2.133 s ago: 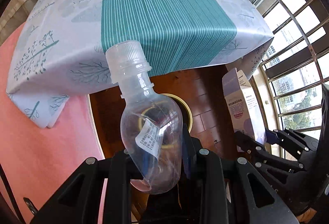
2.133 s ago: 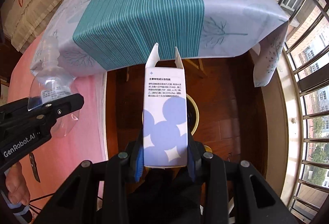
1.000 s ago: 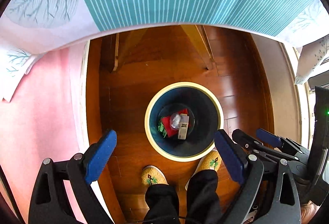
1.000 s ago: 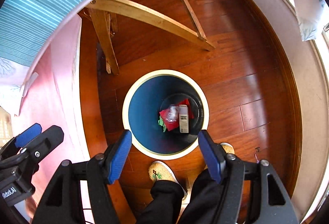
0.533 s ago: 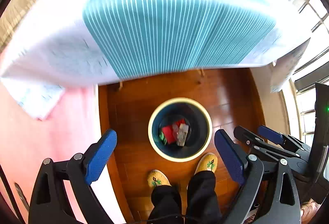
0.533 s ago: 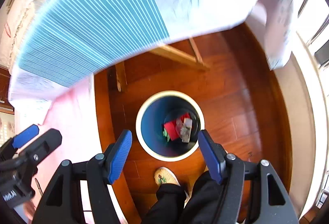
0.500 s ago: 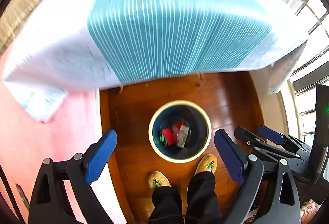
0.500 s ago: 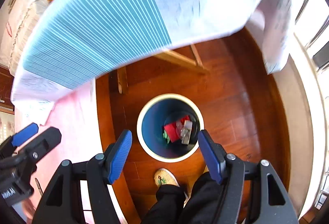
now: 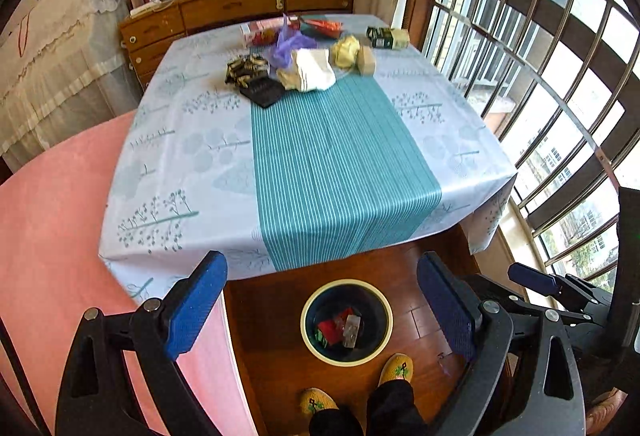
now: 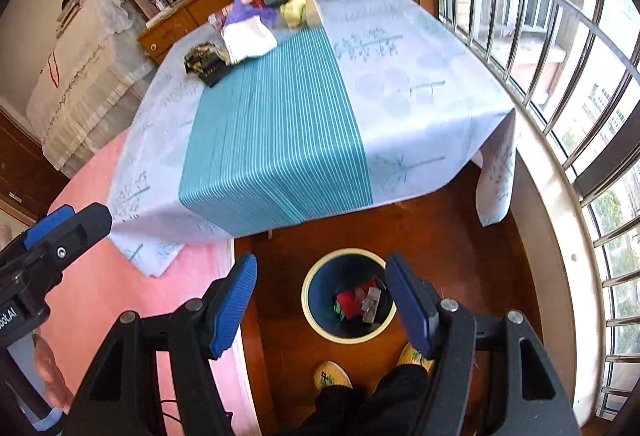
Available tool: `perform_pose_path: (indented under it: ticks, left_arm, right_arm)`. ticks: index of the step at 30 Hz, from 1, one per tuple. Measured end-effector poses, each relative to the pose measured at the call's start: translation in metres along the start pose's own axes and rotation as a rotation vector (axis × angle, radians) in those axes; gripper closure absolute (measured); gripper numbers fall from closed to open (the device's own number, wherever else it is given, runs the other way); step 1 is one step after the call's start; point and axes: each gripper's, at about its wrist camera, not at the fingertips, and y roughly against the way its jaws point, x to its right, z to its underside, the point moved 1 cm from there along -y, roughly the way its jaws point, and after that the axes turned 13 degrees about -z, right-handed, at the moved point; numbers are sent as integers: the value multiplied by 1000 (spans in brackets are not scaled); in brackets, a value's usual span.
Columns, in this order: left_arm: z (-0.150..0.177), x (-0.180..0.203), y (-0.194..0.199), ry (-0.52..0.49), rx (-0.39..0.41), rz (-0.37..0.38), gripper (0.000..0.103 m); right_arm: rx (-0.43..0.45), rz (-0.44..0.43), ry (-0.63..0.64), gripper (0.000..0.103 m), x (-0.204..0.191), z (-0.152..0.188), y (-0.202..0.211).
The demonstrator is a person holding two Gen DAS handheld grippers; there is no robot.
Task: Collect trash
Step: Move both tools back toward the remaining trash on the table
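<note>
Both the left gripper (image 9: 320,310) and right gripper (image 10: 320,302) hang empty, jaws apart, above the bin (image 9: 346,320); remaining trash (image 9: 308,70) lies at the table's (image 9: 320,164) far end, straight ahead, neither gripper evidently closer.

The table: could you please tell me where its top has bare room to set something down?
The near half of the table is bare, from the front edge up to the black packet and the white crumpled wrapper. The far end is crowded with trash up to the green carton.
</note>
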Motion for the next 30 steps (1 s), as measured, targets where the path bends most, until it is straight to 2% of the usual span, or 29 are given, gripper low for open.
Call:
perform_pose_path:
  ticks: [3, 6, 12, 20, 22, 25, 30]
  left_arm:
    - [-15, -11, 28, 10, 79, 8, 8]
    - [-33, -22, 54, -25, 139, -32, 8]
    - [-54, -40, 78, -44, 224, -52, 8]
    - [-81, -58, 82, -10, 249, -47, 8]
    - [-90, -62, 78, 12, 247, -71, 8]
    - [-103, -67, 68, 38, 241, -115, 8]
    - [-131, -69, 28, 93, 168, -118, 8]
  right_arm:
    - [55, 13, 27, 36, -17, -16, 24]
    - [101, 31, 50, 36, -33, -31, 44]
    - [213, 54, 84, 36, -58, -58, 78]
    - [277, 87, 140, 36, -75, -85, 89]
    - [282, 89, 163, 36, -78, -93, 86]
    - [267, 83, 190, 36, -77, -109, 76]
    - [215, 70, 240, 36, -66, -149, 40]
